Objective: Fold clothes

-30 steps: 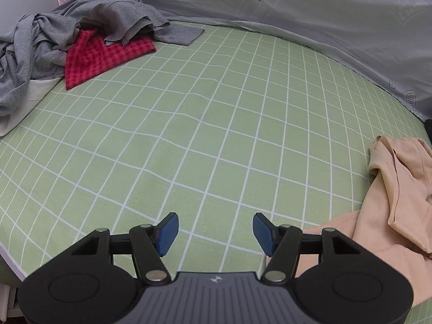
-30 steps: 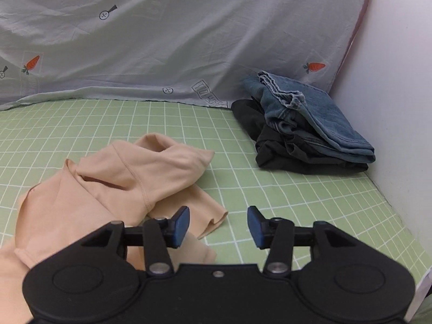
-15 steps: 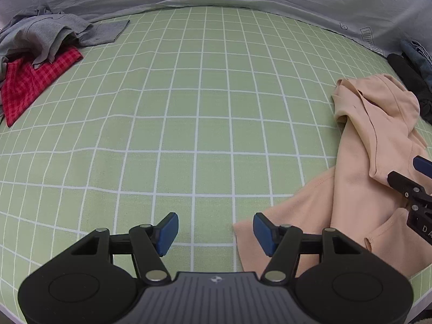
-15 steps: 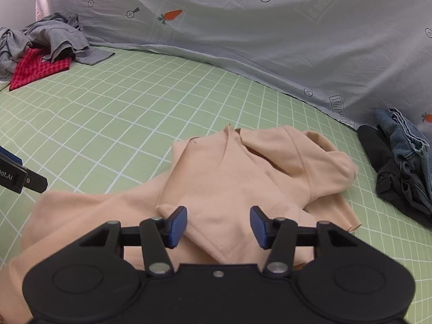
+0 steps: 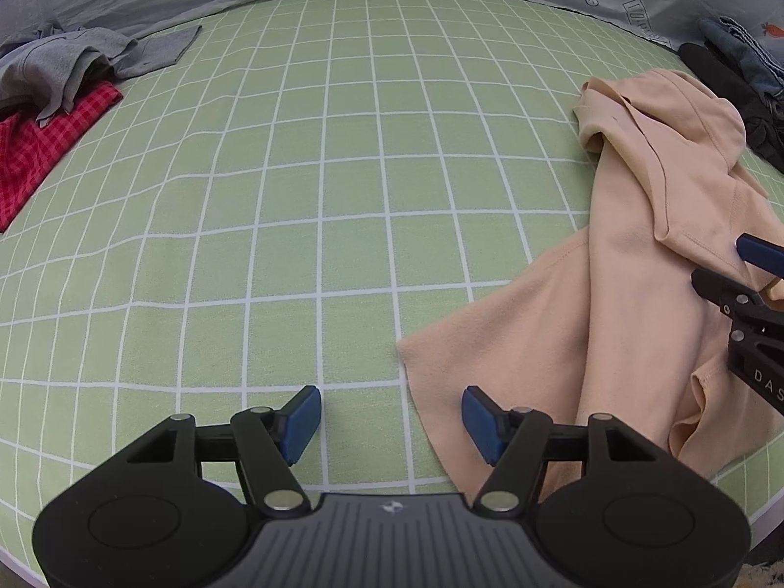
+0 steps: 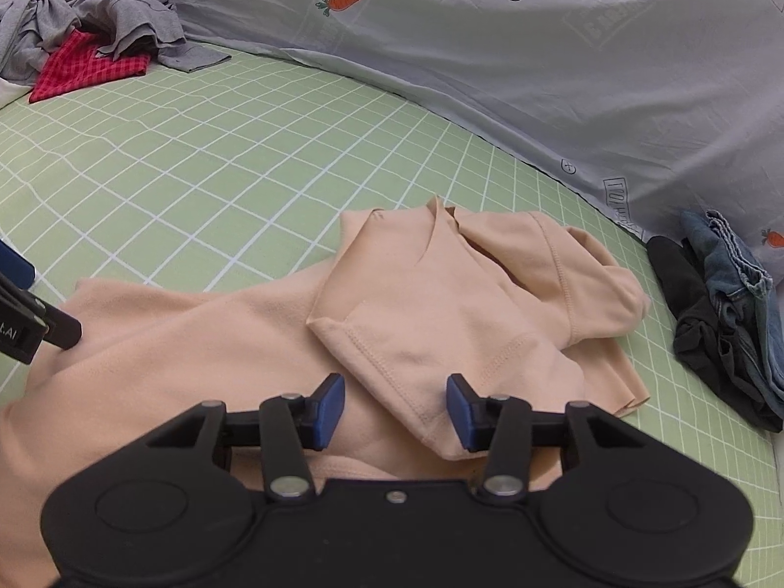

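A crumpled peach garment (image 5: pixel 651 255) (image 6: pixel 431 313) lies on the green checked bed sheet (image 5: pixel 318 186). My left gripper (image 5: pixel 392 421) hovers open over the garment's near left corner, whose edge lies between its blue pads without touching them. My right gripper (image 6: pixel 396 406) is low over the garment, its jaws closing. A hemmed fold (image 6: pixel 406 392) of the garment lies between its pads, which do not press it. In the left wrist view the right gripper's blue fingertip (image 5: pixel 759 255) shows at the right edge.
A heap of grey clothes (image 6: pixel 98 14) and a red checked cloth (image 6: pixel 83 68) lies at the far left corner. Folded jeans (image 6: pixel 735 274) on black clothes (image 6: pixel 700 333) sit at the right. A grey carrot-print quilt (image 6: pixel 490 73) runs along the back.
Both grippers swung over toward the peach garment and came lower. The left now has the garment's corner between its pads. The right's jaws have narrowed around a hemmed fold.
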### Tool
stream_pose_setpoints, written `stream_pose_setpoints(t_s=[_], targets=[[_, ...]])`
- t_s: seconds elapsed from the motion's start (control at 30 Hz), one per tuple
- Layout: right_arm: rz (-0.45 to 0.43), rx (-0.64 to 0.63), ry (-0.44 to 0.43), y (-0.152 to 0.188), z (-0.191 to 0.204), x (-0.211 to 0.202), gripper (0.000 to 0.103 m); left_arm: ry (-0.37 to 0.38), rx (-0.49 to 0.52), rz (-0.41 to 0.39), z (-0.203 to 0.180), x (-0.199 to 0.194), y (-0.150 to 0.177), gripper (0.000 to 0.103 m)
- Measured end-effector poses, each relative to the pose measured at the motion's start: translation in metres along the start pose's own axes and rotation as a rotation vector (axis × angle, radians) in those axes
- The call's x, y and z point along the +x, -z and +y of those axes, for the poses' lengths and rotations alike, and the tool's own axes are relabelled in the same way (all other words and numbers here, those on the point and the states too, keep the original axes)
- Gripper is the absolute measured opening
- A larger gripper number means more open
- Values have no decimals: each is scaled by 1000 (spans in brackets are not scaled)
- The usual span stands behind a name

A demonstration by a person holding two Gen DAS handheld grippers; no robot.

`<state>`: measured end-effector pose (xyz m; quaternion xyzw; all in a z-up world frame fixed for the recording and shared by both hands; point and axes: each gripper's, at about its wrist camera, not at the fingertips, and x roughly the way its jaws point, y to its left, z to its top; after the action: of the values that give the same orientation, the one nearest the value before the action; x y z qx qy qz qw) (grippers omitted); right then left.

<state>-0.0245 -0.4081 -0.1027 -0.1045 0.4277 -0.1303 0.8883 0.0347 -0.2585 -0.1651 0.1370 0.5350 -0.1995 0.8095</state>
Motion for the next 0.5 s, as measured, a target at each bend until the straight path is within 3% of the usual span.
stream_pose_setpoints(t_s=[0.03, 0.1, 0.23, 0.3, 0.37, 0.5], targets=[[-1, 3, -5, 0, -2, 1, 42, -2, -5, -3, -1, 0, 0, 65], [-5, 8, -14, -1, -6, 3, 25, -6, -16, -9, -3, 1, -1, 65], [-33, 46, -22, -3, -20, 4, 5, -7, -49, -23, -4, 0, -2, 61], [-60, 76, 15, -4, -31, 2, 3, -2, -60, -34, -4, -2, -3, 45], [-90, 140, 66, -4, -50, -2, 3, -9, -68, -37, -5, -2, -5, 18], [-123, 309, 214, 6, -101, -8, 3, -4, -86, -39, -5, -1, -6, 9]])
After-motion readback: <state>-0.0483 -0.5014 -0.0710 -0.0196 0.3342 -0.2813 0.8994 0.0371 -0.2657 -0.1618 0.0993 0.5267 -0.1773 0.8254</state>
